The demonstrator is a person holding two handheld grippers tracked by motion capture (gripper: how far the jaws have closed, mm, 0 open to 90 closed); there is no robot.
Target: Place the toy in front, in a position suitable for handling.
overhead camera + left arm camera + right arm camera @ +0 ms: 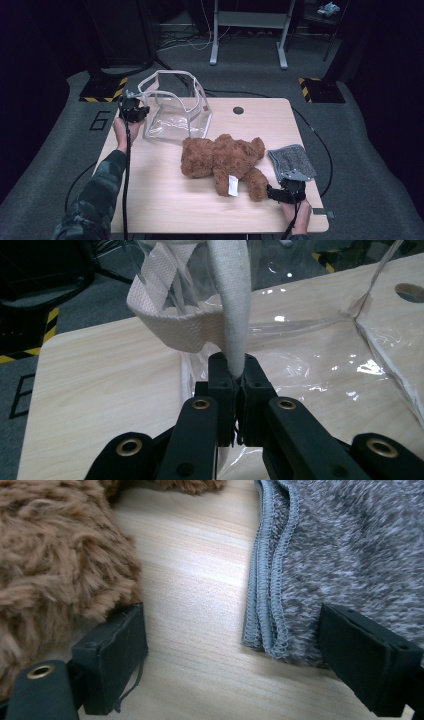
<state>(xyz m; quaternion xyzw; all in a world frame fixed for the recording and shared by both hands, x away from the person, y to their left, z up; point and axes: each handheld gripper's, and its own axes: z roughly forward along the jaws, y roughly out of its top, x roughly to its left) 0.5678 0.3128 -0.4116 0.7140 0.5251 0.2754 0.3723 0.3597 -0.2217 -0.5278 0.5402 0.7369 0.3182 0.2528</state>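
Webbing strap (235,305) of the clear bag (175,112) was pinched between the jaws of the left gripper (239,382), which had clamped tight on it at the far left part of the table (160,195). The bag stood there, just behind the brown teddy (222,162). Near the front right edge, the right gripper (232,665) sat low with jaws wide apart, holding nothing, one jaw beside the teddy's leg, the other over what looked like a folded grey cloth (345,555).

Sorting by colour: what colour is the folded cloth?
Speckled grey cloth, clearest in the right gripper view.
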